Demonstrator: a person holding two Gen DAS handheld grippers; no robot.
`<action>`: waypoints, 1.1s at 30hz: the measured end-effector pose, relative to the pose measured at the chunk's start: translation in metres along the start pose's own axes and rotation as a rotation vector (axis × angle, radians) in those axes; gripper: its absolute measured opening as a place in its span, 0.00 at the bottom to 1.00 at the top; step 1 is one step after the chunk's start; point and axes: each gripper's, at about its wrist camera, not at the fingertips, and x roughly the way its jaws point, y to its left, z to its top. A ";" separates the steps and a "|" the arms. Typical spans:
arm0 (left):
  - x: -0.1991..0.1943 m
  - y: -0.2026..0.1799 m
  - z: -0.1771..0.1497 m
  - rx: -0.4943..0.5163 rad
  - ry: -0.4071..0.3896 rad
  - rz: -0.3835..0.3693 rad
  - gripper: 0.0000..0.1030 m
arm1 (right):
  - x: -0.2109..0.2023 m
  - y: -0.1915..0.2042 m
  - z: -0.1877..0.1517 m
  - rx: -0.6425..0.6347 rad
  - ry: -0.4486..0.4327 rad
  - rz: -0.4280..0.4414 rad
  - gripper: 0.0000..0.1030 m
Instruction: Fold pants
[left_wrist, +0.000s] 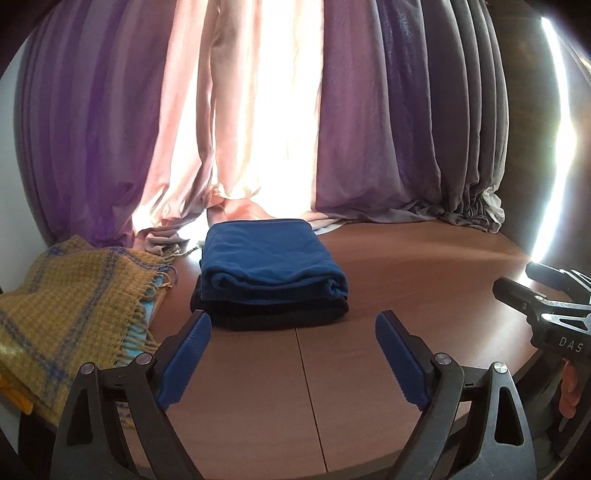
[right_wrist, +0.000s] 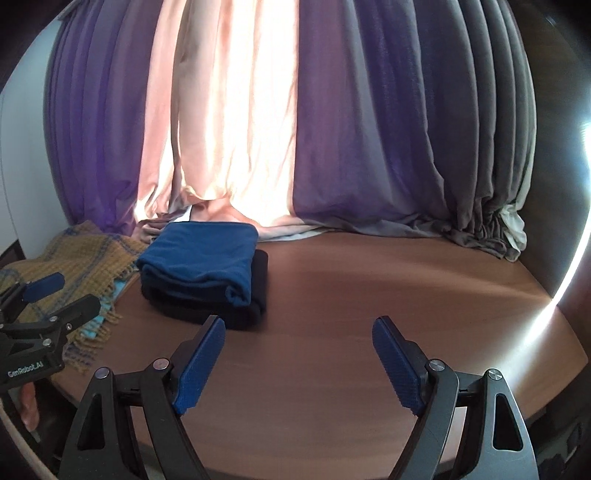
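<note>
The right gripper (right_wrist: 298, 328) hung with jaws wide and empty above the brown table (right_wrist: 369, 295). Far left lay blue folded pants (right_wrist: 201, 258) atop a dark garment (right_wrist: 255, 306), beside a mustard plaid blanket (right_wrist: 85, 254).

A brown wooden table (left_wrist: 388, 369) with a seam down its top carried a dark folded garment (left_wrist: 269, 314) beneath folded blue pants (left_wrist: 266, 254), a mustard plaid fringed scarf (left_wrist: 66, 310) beside them, and curtain hems (left_wrist: 406, 210) behind.
</note>
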 end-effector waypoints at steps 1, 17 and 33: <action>-0.005 -0.002 -0.002 -0.001 -0.003 0.003 0.89 | -0.005 -0.002 -0.004 0.002 0.001 -0.001 0.80; -0.051 -0.030 -0.019 -0.007 -0.023 0.011 0.92 | -0.065 -0.017 -0.028 -0.004 -0.044 0.010 0.80; -0.068 -0.042 -0.025 0.006 -0.037 0.022 0.96 | -0.085 -0.025 -0.036 -0.012 -0.066 0.004 0.80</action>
